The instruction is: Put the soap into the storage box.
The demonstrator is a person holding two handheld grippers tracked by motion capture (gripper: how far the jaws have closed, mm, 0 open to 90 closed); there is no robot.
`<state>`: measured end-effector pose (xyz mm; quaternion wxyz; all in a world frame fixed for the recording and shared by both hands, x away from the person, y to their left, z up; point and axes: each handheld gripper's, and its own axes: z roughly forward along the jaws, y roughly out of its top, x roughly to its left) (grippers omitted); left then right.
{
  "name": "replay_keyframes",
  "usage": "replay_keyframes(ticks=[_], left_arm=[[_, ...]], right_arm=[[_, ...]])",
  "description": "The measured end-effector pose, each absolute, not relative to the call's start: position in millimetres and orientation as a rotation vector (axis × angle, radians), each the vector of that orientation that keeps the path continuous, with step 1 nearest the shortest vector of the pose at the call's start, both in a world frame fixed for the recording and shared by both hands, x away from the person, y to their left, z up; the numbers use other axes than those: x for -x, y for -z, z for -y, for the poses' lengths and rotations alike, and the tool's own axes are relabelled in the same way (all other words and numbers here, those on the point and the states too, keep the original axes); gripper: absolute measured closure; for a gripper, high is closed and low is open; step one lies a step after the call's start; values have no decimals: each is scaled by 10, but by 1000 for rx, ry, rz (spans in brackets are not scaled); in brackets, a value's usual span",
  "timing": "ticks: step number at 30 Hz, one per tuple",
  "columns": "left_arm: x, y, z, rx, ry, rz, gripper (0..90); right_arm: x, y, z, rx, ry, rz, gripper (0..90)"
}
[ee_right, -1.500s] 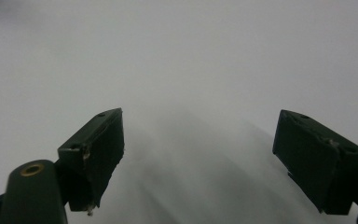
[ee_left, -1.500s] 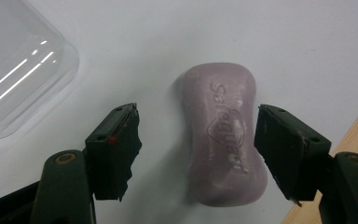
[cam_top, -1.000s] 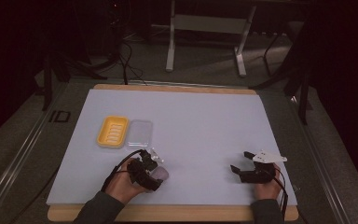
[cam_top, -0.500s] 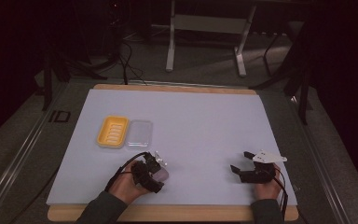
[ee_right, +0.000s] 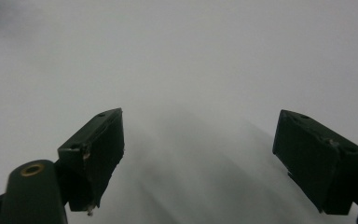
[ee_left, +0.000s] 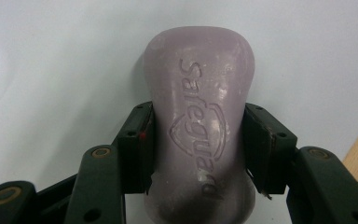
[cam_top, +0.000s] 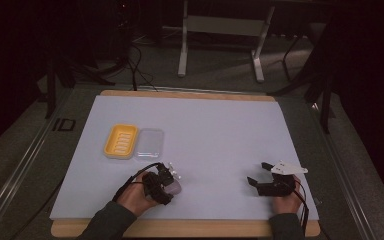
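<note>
The left claw (ee_left: pixel 198 154) squeezes the purple soap bar (ee_left: pixel 198 116), whose long side points straight ahead. The yellow soap dish (cam_top: pixel 121 141) waits ahead, a bit left (right claw (cam_top: pixel 262 176) wide, holding nothing).

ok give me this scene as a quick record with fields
left tongs: shut on the soap bar, pads on both its sides
soap bar: pale purple, embossed lettering up
right tongs: open, nothing between them
yellow tray: far left on the mat, ridged
clear lid: beside the tray
surface: white mat on a wooden board
</note>
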<state>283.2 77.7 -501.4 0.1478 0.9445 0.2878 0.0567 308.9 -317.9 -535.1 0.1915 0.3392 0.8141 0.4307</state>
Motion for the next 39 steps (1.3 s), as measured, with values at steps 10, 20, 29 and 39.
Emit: replay_keyframes(ticks=[10,20,29,39], left_arm=[[-2884,5029,-737,-2739,-131,-843,486],[-2923,5007,-701,-2793,-109,-785,498],[-2930,4960,-725,-2822,-141,-764,499],[-2969,4885,-806,-2797,-164,-790,500]], right_arm=[[-3089,5352,3179,-951,-1209,-2287,162],[-3090,5352,3179,-951,-1209,-2286,162],[-3088,5351,3180,-952,-1211,-2284,162],[-3087,5351,3180,-951,-1210,-2285,162]])
